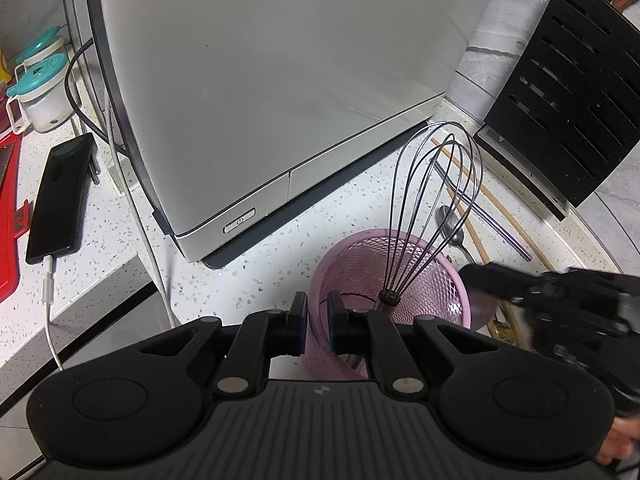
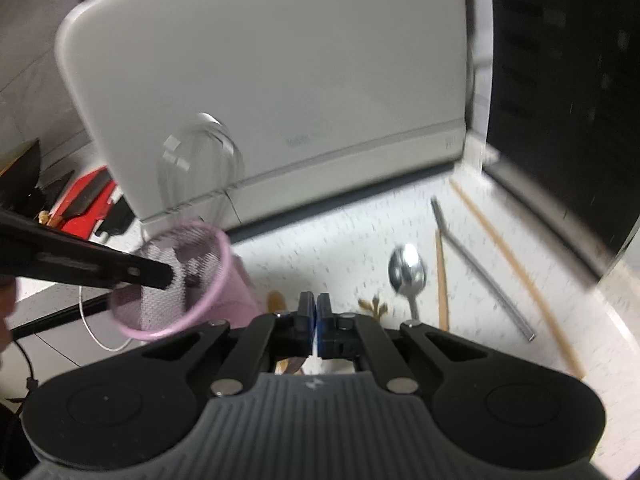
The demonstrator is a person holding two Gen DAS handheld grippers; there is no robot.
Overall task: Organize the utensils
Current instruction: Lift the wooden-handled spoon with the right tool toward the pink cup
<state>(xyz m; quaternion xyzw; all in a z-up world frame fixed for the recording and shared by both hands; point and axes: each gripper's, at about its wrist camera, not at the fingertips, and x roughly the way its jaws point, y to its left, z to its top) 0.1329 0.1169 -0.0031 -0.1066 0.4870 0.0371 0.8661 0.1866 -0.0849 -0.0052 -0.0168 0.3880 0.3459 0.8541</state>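
A pink mesh holder (image 1: 424,276) stands on the speckled counter with a wire whisk (image 1: 436,184) upright in it. My left gripper (image 1: 317,304) is shut on the holder's near rim, one finger inside and one outside. Past the holder lie a steel spoon (image 2: 408,272), a metal rod (image 2: 480,280) and wooden chopsticks (image 2: 516,264). My right gripper (image 2: 315,304) hovers low over the counter to the right of the holder (image 2: 224,280), jaws pressed together. A blurred brown and gold piece (image 2: 372,306) lies just beyond its tips. Nothing shows clearly between the pads.
A large white appliance (image 1: 280,80) fills the back. A black slotted rack (image 1: 572,92) stands at the right, close to the loose utensils. At the left are a charging phone (image 1: 60,196), a red board (image 1: 8,220) and lidded jars (image 1: 40,80). The counter edge drops off at the lower left.
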